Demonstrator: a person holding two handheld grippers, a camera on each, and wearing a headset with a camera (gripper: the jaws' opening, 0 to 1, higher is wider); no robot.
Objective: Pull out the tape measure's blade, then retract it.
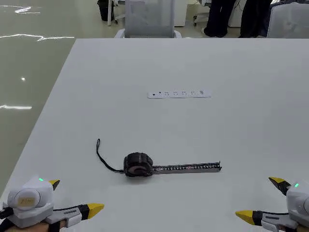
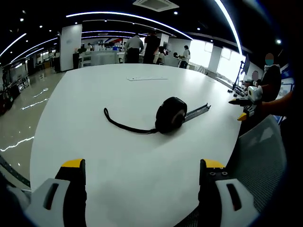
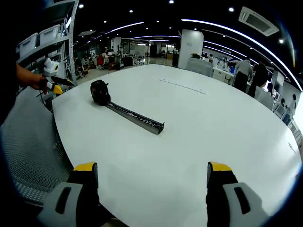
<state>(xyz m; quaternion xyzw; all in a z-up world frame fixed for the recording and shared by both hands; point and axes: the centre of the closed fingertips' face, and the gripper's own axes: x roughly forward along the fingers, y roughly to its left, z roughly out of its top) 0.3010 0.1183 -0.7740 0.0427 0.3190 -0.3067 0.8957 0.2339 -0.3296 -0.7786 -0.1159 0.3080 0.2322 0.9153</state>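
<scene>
The black tape measure (image 1: 138, 165) lies on the bare white workbench (image 1: 203, 130). Its blade (image 1: 188, 168) is drawn out toward 3 o'clock and its strap (image 1: 98, 145) trails to 10 o'clock. A power strip (image 1: 178, 94) sits at 12 o'clock. The left gripper (image 1: 75, 195) and right gripper (image 1: 259, 198) are released, jaws wide, apart from it. A glossy floor (image 1: 29, 58) spreads at 10 o'clock, with a grey chair (image 1: 149, 19) at the far edge.

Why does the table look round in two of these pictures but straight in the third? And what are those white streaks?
Head view: the table is straight-edged and evenly lit; the streaks are ceiling lights glaring off the glossy floor. Left gripper view: the fisheye lens bows the table, yet the tape measure is sharp. Right gripper view: same bowing; the blade casts only a faint shadow.
</scene>
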